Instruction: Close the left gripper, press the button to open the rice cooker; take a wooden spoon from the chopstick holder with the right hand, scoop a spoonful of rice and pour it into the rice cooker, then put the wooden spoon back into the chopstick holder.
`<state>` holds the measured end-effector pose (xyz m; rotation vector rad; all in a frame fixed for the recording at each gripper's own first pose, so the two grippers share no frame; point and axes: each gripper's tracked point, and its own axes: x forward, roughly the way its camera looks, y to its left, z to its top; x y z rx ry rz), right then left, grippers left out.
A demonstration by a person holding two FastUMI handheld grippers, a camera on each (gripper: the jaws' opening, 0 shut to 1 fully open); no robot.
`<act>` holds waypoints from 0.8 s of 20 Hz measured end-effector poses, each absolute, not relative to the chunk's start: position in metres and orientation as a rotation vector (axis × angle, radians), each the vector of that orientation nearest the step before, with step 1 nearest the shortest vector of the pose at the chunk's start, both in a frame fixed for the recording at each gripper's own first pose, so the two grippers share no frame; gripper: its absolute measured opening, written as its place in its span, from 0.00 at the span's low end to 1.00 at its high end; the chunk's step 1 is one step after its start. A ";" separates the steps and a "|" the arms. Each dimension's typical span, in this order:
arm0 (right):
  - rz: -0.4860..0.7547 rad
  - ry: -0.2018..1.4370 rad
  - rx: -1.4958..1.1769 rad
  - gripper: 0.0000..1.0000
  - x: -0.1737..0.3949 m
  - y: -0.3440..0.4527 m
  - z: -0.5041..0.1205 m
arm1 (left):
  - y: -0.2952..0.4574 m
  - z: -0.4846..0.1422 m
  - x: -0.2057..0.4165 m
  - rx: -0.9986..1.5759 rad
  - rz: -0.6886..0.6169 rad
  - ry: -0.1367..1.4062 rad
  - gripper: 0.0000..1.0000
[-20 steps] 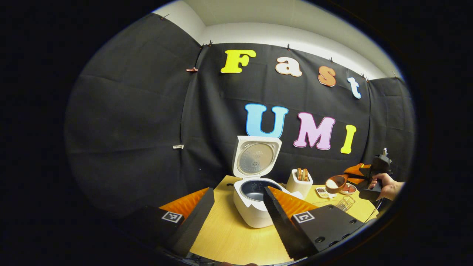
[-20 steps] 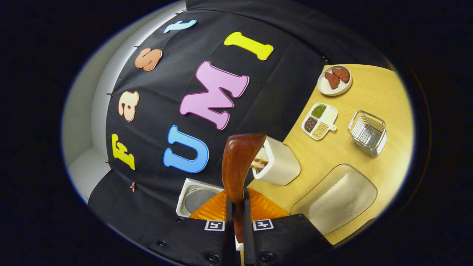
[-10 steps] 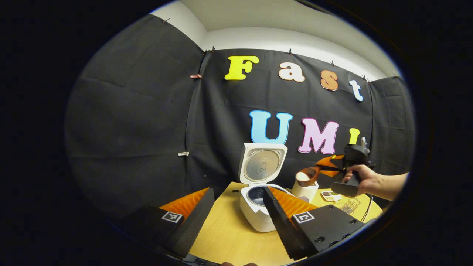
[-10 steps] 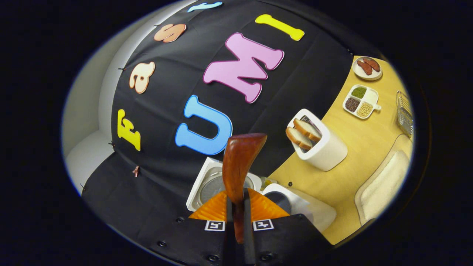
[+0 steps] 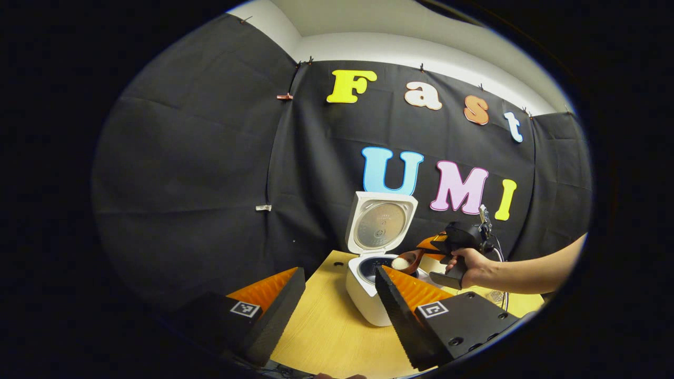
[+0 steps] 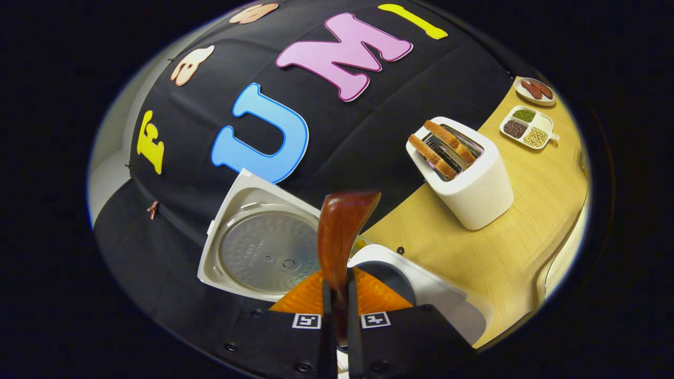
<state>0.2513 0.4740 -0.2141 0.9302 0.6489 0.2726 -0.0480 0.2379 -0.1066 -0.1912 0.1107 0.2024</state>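
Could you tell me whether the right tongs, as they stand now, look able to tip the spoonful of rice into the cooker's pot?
Probably yes. The rice cooker has its lid standing open, and the wooden spoon in the right tongs hangs right above the pot's mouth with nothing between.

The left gripper (image 5: 337,300) has black bodies, orange ribbed fingers (image 5: 408,287) and square black-white markers. The right gripper (image 6: 337,295) looks the same, with screws.

No legible text, brand or number found. Square black-and-white coded markers stand on the left gripper (image 5: 337,300) fingers and the right gripper (image 6: 337,316) fingers; these are patterns, not readable.
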 end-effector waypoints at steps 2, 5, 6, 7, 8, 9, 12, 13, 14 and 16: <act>0.280 0.645 0.847 0.12 0.255 0.478 -0.219 | 0.243 -0.113 -0.048 -0.205 0.211 0.122 0.93; 0.310 0.644 0.708 0.12 0.258 0.487 -0.225 | 0.248 -0.119 -0.047 -0.218 0.219 0.132 0.93; 0.320 0.641 0.671 0.12 0.261 0.490 -0.225 | 0.249 -0.120 -0.047 -0.217 0.219 0.132 0.93; 0.330 0.641 0.634 0.12 0.261 0.492 -0.226 | 0.249 -0.122 -0.046 -0.214 0.222 0.133 0.93; 0.336 0.637 0.592 0.13 0.263 0.494 -0.227 | 0.251 -0.123 -0.047 -0.213 0.224 0.134 0.93; 0.341 0.631 0.560 0.13 0.264 0.495 -0.226 | 0.251 -0.123 -0.047 -0.215 0.225 0.135 0.93; 0.357 0.622 0.463 0.12 0.270 0.500 -0.229 | 0.252 -0.126 -0.048 -0.218 0.229 0.140 0.93; 0.364 0.615 0.434 0.13 0.272 0.501 -0.228 | 0.252 -0.126 -0.048 -0.217 0.230 0.141 0.93; 0.373 0.605 0.405 0.13 0.273 0.504 -0.227 | 0.254 -0.128 -0.047 -0.214 0.231 0.144 0.93; 0.406 0.573 0.334 0.12 0.275 0.509 -0.222 | 0.255 -0.129 -0.047 -0.208 0.232 0.148 0.93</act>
